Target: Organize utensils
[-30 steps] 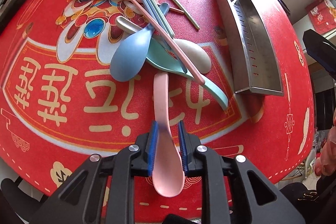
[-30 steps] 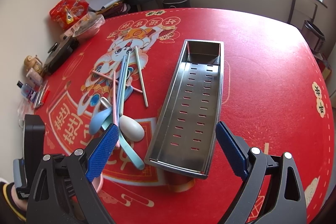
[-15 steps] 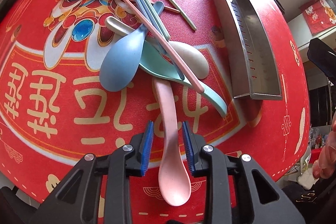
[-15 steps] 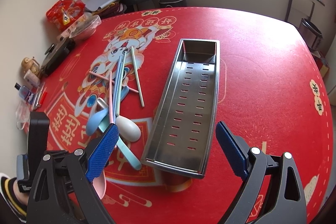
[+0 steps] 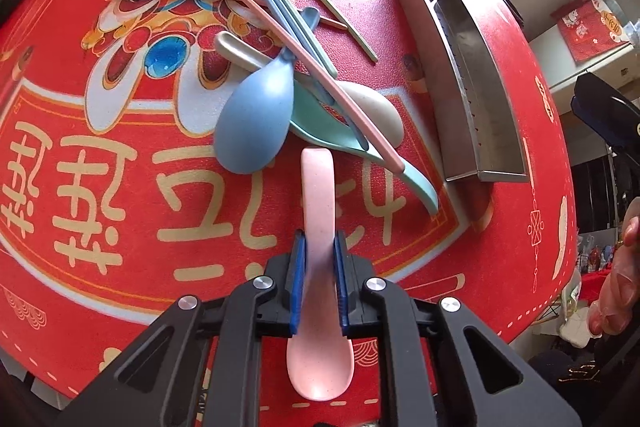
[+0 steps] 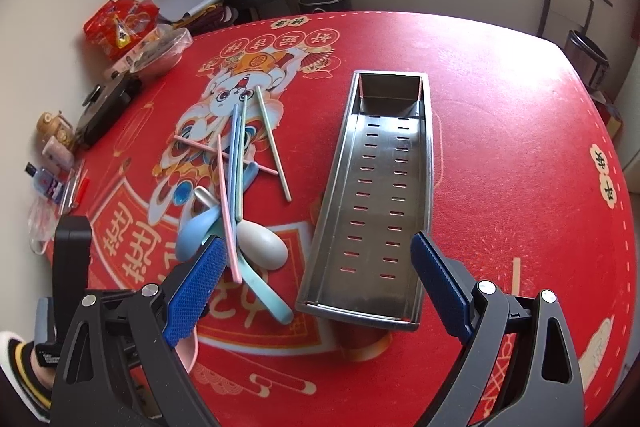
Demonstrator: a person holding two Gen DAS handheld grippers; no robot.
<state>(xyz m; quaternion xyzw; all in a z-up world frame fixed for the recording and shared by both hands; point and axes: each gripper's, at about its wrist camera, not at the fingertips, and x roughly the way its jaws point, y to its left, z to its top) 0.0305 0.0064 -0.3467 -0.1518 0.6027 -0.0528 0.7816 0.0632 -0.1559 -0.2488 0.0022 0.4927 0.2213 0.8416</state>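
Observation:
A pink spoon (image 5: pixel 318 195) lies on the red table mat, its bowl toward me. My left gripper (image 5: pixel 319 243) is closing on it, both blue pads against the sides of the handle. Just beyond is a pile: a blue spoon (image 5: pixel 256 119), a green spoon (image 5: pixel 320 127), a white spoon (image 5: pixel 380 111) and several chopsticks (image 5: pixel 280 7) lying across them. The steel perforated tray (image 6: pixel 384 187) stands to the right of the pile with nothing in it. My right gripper (image 6: pixel 316 243) hangs wide open above the tray's near end, holding nothing.
Along the table's far left edge stand a red snack bag (image 6: pixel 120 23), a wrapped bowl (image 6: pixel 164 51), a black lid (image 6: pixel 104 103) and small bottles (image 6: pixel 52 183). A person's hand (image 5: pixel 616 291) shows at the right edge of the left wrist view.
The left jaws widened, slid along the pink spoon's handle, then closed on it. The handle tip now lies apart from the green spoon. The right gripper has barely moved.

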